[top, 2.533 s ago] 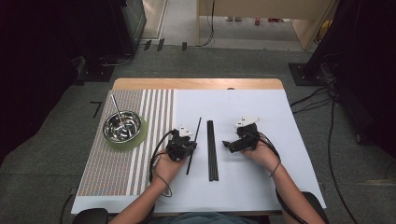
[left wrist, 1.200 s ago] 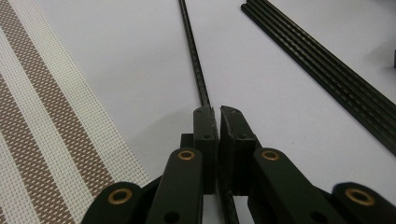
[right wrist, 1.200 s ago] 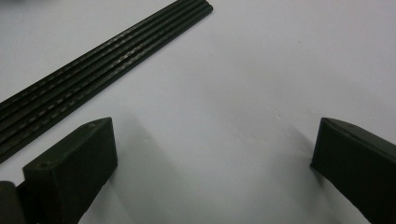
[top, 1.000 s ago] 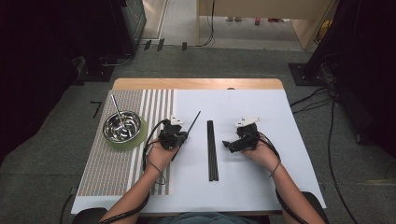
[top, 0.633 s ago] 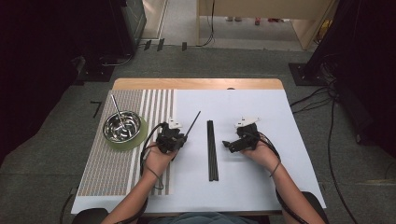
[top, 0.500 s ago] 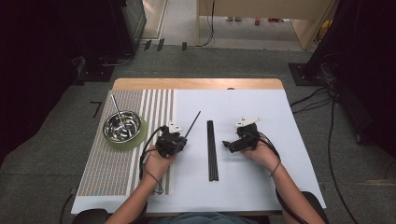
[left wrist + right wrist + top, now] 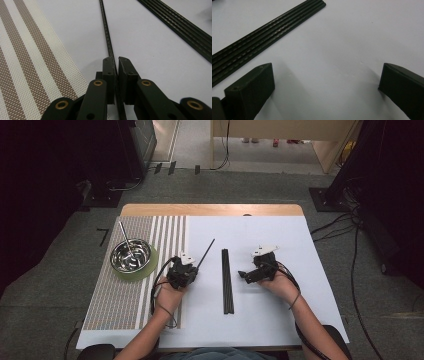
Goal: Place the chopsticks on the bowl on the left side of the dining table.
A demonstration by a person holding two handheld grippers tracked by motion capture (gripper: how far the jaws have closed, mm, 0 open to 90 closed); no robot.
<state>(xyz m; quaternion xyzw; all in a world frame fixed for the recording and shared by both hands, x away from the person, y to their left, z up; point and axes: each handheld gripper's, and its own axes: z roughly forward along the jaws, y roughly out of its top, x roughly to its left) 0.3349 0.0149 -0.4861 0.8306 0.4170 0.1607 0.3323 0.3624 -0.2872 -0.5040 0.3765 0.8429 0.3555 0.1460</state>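
Observation:
A single black chopstick [image 7: 206, 252] [image 7: 106, 32] slants up and to the right over the white table cover. My left gripper [image 7: 192, 268] [image 7: 116, 60] is shut on its near end, and its jaws have just been closing on it. A bundle of several black chopsticks [image 7: 227, 280] [image 7: 180, 27] [image 7: 262, 35] lies straight on the cover between my hands. My right gripper [image 7: 243, 275] [image 7: 327, 72] rests just right of the bundle, open, with nothing between its jaws.
A steel bowl [image 7: 131, 256] with a thin metal utensil in it sits on a green coaster at the left, on a brown-and-white striped placemat [image 7: 115, 305]. The white cover [image 7: 270, 320] spans the rest of the table. Cables trail from both grippers.
My left gripper has carried the single chopstick leftward, away from the bundle, and swung its tip to the right. In the last second it edged slightly toward the person. The right gripper stayed still.

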